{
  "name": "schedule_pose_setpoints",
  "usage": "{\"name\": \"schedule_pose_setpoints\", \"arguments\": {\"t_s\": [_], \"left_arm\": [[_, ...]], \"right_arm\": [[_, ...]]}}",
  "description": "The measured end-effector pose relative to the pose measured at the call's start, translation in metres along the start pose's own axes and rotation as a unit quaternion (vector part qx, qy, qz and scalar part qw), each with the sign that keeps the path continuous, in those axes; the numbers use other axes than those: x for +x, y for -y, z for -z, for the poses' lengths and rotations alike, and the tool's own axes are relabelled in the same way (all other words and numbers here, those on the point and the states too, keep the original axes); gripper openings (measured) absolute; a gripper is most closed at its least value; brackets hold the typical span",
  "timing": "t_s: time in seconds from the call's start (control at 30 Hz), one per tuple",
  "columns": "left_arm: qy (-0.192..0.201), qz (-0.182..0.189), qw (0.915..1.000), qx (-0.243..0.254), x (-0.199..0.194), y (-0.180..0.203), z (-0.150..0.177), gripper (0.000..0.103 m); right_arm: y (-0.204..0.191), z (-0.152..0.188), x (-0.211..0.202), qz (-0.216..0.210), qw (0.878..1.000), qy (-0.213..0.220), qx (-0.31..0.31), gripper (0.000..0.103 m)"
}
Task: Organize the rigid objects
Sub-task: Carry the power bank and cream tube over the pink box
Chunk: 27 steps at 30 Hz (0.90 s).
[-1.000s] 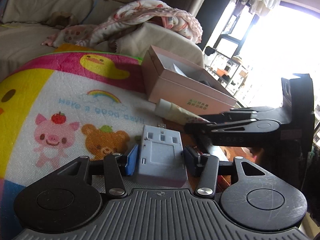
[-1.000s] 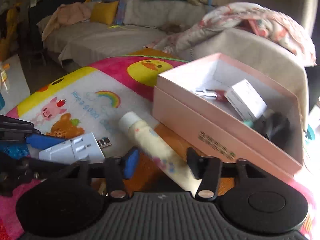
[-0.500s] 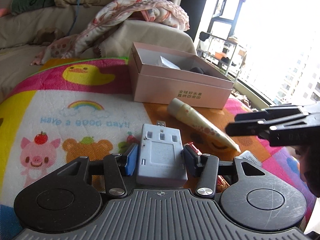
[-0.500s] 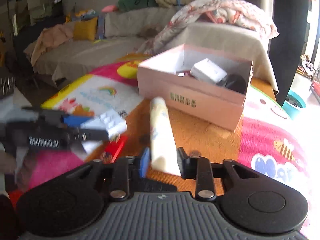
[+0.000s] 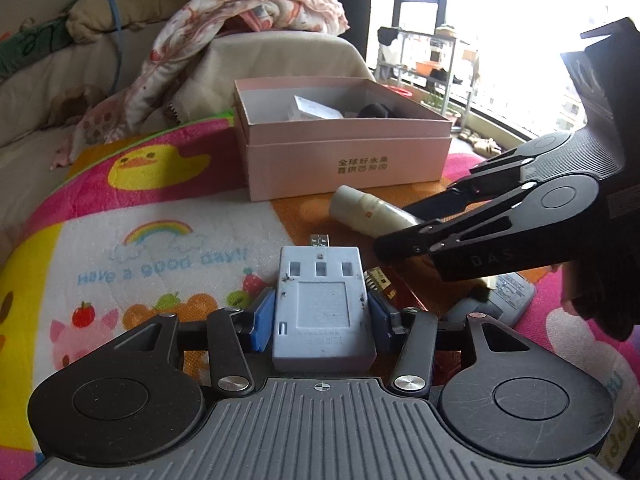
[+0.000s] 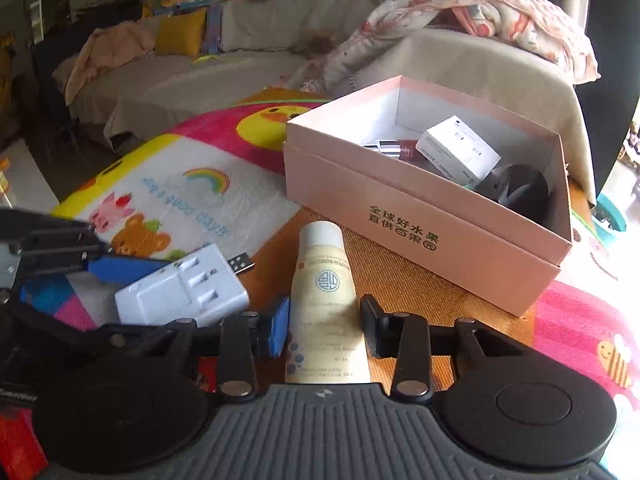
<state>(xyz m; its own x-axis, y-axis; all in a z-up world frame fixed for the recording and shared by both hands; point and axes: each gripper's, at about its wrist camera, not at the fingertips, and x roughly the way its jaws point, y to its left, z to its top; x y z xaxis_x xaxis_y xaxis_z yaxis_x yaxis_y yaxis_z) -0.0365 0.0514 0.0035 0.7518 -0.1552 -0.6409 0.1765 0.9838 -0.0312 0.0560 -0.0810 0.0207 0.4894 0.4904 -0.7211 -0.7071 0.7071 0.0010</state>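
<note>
cartoon play mat (image 5: 120,216), pink box (image 5: 344,160) on it

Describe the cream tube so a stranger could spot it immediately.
Find the open pink box on the cartoon play mat. Just in front of its printed side lies the cream tube, between the right gripper fingers. Unlike the boxy white USB charger beside it, it is round-capped and beige.

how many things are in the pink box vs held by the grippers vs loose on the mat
In the pink box: 3 (white carton, black object, red and silver item)
Held: 2 (adapter in left gripper, tube in right gripper)
Loose on the mat: 2 (red pack, grey device)
Total: 7
</note>
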Motion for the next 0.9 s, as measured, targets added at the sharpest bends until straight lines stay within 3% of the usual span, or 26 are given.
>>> {"name": "schedule_pose_setpoints", "arguments": {"t_s": [0.27, 0.43, 0.57, 0.7, 0.77, 0.83, 0.9], "left_arm": [[0.005, 0.022, 0.9996, 0.017, -0.017, 0.005, 0.009, 0.053], [0.053, 0.029, 0.9978, 0.027, -0.042, 0.005, -0.020, 0.053], [0.084, 0.017, 0.9954, 0.042, -0.054, 0.009, -0.046, 0.053], [0.060, 0.016, 0.9975, 0.034, -0.043, 0.011, -0.039, 0.053], [0.035, 0.018, 0.9992, 0.011, -0.032, 0.005, -0.029, 0.053], [0.011, 0.015, 0.9997, -0.016, -0.020, -0.003, -0.021, 0.053], [-0.006, 0.010, 0.9994, -0.033, -0.009, -0.008, -0.016, 0.053]], "right_arm": [[0.018, 0.037, -0.048, 0.018, 0.999, 0.003, 0.034, 0.037], [0.034, 0.039, -0.094, 0.019, 0.996, 0.049, 0.067, 0.007], [0.045, 0.032, -0.114, 0.031, 0.992, 0.088, 0.083, 0.007], [0.048, 0.041, -0.105, 0.044, 0.993, 0.076, 0.084, 0.010], [0.045, 0.050, -0.096, 0.058, 0.994, 0.062, 0.074, 0.018], [0.044, 0.056, -0.087, 0.066, 0.994, 0.051, 0.067, 0.035], [0.046, 0.060, -0.078, 0.062, 0.995, 0.042, 0.070, 0.039]]}}
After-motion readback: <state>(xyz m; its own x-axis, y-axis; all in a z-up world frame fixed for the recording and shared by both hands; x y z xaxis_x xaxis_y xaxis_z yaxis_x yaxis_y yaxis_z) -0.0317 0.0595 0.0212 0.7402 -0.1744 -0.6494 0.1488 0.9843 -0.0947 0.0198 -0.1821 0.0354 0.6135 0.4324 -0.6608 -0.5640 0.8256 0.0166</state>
